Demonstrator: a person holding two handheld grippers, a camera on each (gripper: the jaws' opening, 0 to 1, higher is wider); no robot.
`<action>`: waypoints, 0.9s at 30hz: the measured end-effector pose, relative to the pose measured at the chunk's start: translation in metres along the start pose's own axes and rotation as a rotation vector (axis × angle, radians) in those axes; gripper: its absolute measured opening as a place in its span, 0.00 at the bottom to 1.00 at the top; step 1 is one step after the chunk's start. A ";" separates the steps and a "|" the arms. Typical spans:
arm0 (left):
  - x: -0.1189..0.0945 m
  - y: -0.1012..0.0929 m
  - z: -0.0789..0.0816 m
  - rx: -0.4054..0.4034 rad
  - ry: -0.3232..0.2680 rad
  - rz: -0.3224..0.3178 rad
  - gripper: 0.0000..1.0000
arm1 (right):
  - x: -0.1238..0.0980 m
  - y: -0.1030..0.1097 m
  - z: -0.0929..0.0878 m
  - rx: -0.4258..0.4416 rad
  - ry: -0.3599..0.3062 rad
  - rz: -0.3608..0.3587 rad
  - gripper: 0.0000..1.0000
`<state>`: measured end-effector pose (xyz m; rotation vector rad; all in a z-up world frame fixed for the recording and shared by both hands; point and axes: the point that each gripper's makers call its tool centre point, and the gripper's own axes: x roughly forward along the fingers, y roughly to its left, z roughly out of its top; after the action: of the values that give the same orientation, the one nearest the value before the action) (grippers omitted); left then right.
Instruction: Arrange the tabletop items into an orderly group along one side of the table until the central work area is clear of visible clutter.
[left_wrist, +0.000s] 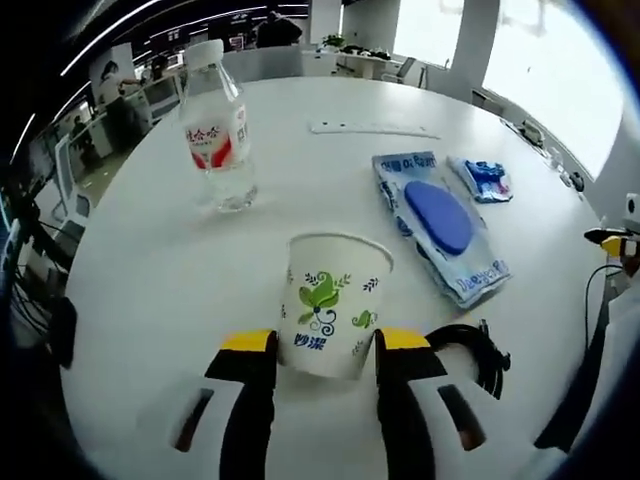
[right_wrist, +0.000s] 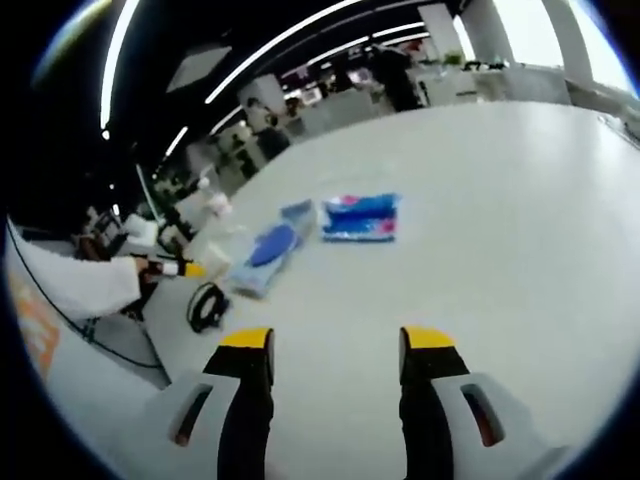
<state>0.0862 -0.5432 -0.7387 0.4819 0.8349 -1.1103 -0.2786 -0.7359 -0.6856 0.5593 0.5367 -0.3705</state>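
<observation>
Office desks and chairs stand beyond the counter at twelve o'clock in the left gripper view; bright windows fill two o'clock, ceiling light strips run overhead.

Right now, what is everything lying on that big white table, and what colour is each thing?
Paper cup: one, white with green leaf print, just ahead of the left gripper's jaw tips.
Water bottle: one, clear with red-and-white label, upright, beyond the cup.
Blue packet: one, long, lying flat, right of the cup.
Small packet: one, blue, pink in the right gripper view, beside the long packet.
White strip: one, flat, far side.
Black cable: one coil, at the table edge.
Table: one, white.
Left gripper: yellow-tipped, open.
Right gripper: yellow-tipped, open, holding nothing.
</observation>
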 end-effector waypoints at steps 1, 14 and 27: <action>0.000 0.001 0.000 -0.006 -0.002 0.002 0.38 | 0.001 0.000 0.001 0.005 -0.001 0.003 0.48; -0.044 -0.029 0.065 -0.240 -0.365 -0.106 0.36 | 0.007 0.013 0.016 -0.004 -0.019 0.038 0.48; -0.107 -0.142 0.132 -0.205 -0.676 -0.509 0.35 | 0.010 0.035 0.045 0.045 -0.078 0.119 0.48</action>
<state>-0.0203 -0.6299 -0.5651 -0.2994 0.4617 -1.5094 -0.2370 -0.7362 -0.6450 0.6143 0.4185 -0.2908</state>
